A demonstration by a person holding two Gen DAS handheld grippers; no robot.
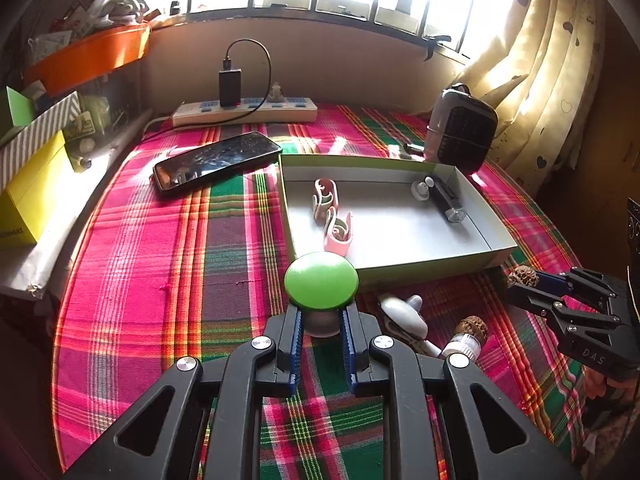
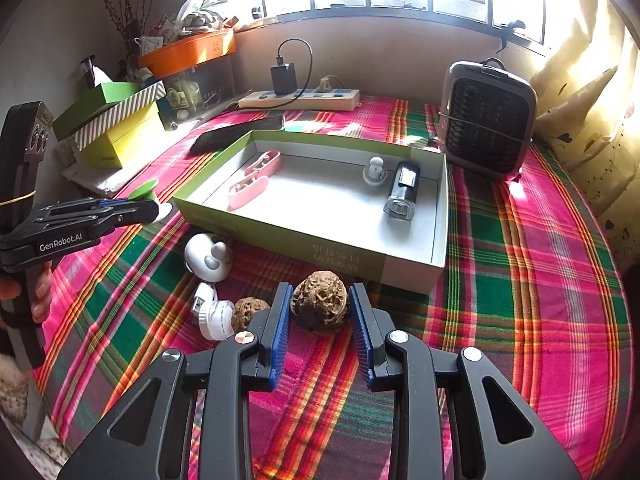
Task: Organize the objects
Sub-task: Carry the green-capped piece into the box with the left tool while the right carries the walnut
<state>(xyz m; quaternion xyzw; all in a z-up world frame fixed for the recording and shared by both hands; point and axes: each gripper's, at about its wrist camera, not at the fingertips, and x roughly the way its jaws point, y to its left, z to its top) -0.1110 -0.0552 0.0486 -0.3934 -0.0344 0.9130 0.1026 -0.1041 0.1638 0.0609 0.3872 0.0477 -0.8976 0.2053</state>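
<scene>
The left gripper [image 1: 320,320] clamped a green-capped knob [image 1: 321,280] just before the box [image 1: 436,266]; the right gripper [image 2: 320,312] pinched a walnut [image 2: 319,302]; another walnut [image 2: 249,312] lay beside.

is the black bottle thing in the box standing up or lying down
Lying down. The black bottle rests on its side on the box floor, clear cap toward the camera, beside the small white figure.

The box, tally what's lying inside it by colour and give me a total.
Inside the box:
Pink clips: 2
White knob piece: 1
Black lighter-like item: 1
Total: 4
</scene>
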